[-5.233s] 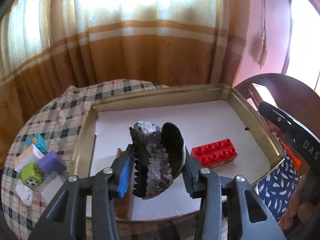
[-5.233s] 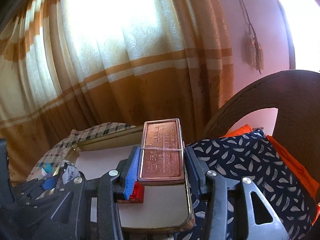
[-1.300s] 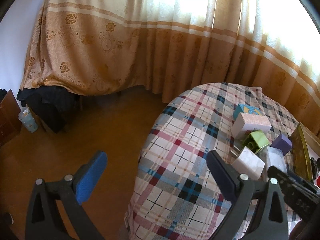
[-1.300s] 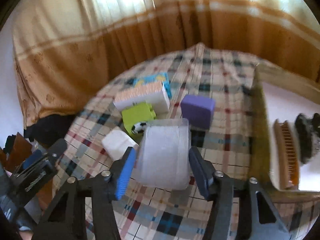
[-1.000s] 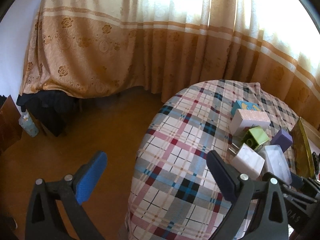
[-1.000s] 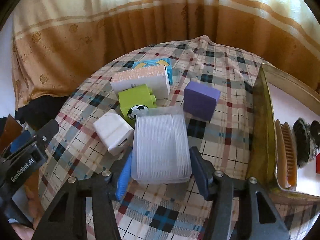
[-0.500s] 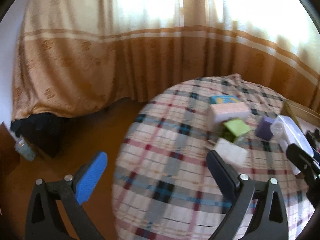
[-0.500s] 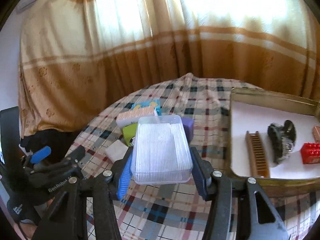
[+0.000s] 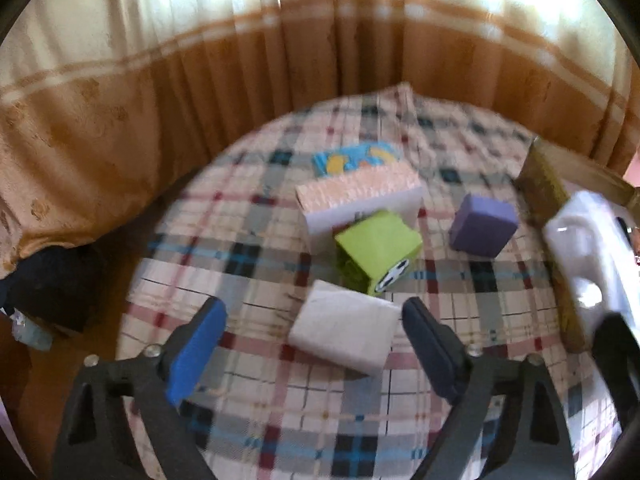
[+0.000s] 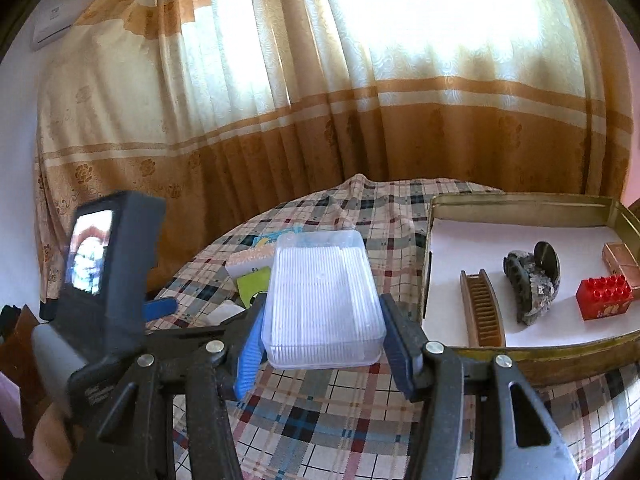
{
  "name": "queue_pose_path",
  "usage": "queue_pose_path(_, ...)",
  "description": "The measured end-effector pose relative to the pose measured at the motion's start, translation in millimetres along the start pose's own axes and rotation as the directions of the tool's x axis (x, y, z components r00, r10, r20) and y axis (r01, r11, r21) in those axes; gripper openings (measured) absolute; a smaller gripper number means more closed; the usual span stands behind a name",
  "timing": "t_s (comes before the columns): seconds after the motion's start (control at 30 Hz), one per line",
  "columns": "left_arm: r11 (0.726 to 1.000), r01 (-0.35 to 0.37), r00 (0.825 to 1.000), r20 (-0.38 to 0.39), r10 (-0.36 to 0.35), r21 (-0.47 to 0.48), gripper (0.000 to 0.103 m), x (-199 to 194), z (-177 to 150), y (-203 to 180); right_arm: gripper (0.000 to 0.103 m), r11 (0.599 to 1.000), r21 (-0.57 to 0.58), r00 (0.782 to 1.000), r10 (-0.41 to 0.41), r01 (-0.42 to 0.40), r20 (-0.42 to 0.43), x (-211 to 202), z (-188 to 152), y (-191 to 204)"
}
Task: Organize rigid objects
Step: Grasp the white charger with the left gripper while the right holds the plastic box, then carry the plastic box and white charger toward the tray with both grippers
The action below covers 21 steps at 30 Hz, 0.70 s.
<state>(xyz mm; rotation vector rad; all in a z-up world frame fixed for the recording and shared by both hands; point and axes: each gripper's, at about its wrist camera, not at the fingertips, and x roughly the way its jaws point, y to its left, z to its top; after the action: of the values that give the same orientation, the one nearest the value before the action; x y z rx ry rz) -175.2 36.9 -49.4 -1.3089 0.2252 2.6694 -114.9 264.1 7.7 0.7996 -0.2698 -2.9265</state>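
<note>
We hold a clear plastic box point(image 10: 322, 300) up in the air, just left of the gold tray point(image 10: 520, 200).

Our right gripper point(image 10: 322, 332) squeezes the clear plastic box from both sides, above the checked tablecloth point(image 10: 320, 412). In the gold tray lie a wooden comb point(image 10: 482, 310), a dark hair clip point(image 10: 532, 286), a red brick point(image 10: 604, 298) and a copper box point(image 10: 620, 258), each a little apart on the white floor. Our left gripper point(image 9: 312, 340) hangs over a white block point(image 9: 344, 332); its jaws are wide and have just been closing a bit, and they do not touch the block. Near it sit a green cube point(image 9: 378, 250), a purple block point(image 9: 482, 224), a pink and white box point(image 9: 360, 200) and a blue card point(image 9: 356, 158).
</note>
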Motion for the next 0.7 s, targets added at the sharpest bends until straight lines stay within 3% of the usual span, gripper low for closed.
queue_pose_path(0.1,0.999,0.036,0.999,-0.029,-0.036,-0.018,0.082,6.7,0.9,2.8,0.056,1.0,0.004,1.0,0.0,0.0,-0.003,0.9,-0.1,-0.9)
queue_pose_path(0.2,0.995,0.086,0.996,-0.017,-0.087,-0.051,0.067,2.0,-1.8,11.2,0.056,1.0,-0.002,1.0,0.001,-0.001,-0.007,2.2,-0.3,-0.1)
queue_pose_path(0.4,0.984,0.11,0.994,0.029,-0.107,-0.139,0.067,-11.3,-11.3,26.0,0.056,1.0,-0.002,1.0,-0.011,0.011,0.013,-1.1,-1.4,-1.7)
queue_pose_path(0.53,0.955,0.148,0.987,0.101,-0.125,-0.258,0.067,-23.8,-25.2,40.8,0.056,1.0,0.0,1.0,-0.022,0.022,0.018,-3.1,-3.7,-1.2)
queue_pose_path(0.7,0.972,0.045,0.981,0.192,0.0,-0.23,0.067,-41.4,-24.3,31.2,0.056,1.0,0.004,0.999,-0.027,0.027,0.035,-6.2,-3.6,-2.6)
